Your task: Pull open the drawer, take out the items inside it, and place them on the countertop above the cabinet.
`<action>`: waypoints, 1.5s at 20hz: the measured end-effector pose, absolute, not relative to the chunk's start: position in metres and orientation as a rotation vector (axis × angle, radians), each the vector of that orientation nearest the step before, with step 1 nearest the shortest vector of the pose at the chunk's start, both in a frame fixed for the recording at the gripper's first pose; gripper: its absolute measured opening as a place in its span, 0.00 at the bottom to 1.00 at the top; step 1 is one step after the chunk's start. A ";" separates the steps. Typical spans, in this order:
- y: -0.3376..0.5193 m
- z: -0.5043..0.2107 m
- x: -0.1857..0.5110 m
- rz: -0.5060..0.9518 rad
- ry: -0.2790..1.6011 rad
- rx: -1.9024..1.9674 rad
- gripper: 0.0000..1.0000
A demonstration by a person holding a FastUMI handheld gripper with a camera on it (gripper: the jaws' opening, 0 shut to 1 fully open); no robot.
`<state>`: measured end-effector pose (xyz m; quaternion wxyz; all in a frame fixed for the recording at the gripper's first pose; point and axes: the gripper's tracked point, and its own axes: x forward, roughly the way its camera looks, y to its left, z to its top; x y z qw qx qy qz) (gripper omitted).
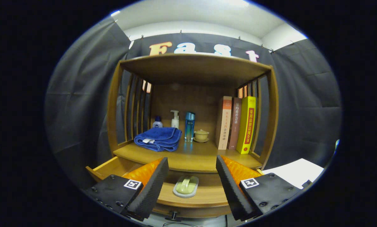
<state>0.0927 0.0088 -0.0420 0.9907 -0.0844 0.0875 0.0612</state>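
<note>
Drawer (pixel 113 167): standing pulled open.
Soap dish (pixel 185 186): lying mid-drawer, long axis running front-to-back.
Tool (pixel 191 186): fingers hovering apart, straddling the dish, gripping nothing.

Soap dish (pixel 185 186) in open drawer (pixel 194 199), towel (pixel 158 139) on countertop (pixel 188 159) above

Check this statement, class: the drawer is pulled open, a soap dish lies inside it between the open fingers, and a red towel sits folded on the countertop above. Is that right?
One detail is wrong: the gripper view shows the towel is blue, not red. The rest holds: the drawer is pulled open, the soap dish lies inside it between the open fingers of the gripper, and the towel sits folded on the countertop above.
</note>
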 end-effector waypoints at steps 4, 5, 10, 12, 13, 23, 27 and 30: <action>0.017 -0.112 0.122 0.139 0.452 -0.176 0.99; 0.018 -0.131 0.125 0.144 0.520 -0.180 0.99; 0.010 -0.198 0.144 0.114 0.727 -0.226 0.98; 0.005 -0.222 0.151 0.087 0.787 -0.220 0.98; 0.002 -0.231 0.154 0.070 0.811 -0.219 0.97; 0.005 -0.266 0.156 0.057 0.930 -0.197 0.70; 0.002 -0.274 0.155 0.051 0.937 -0.164 0.50; 0.001 -0.272 0.151 0.063 0.926 -0.181 0.32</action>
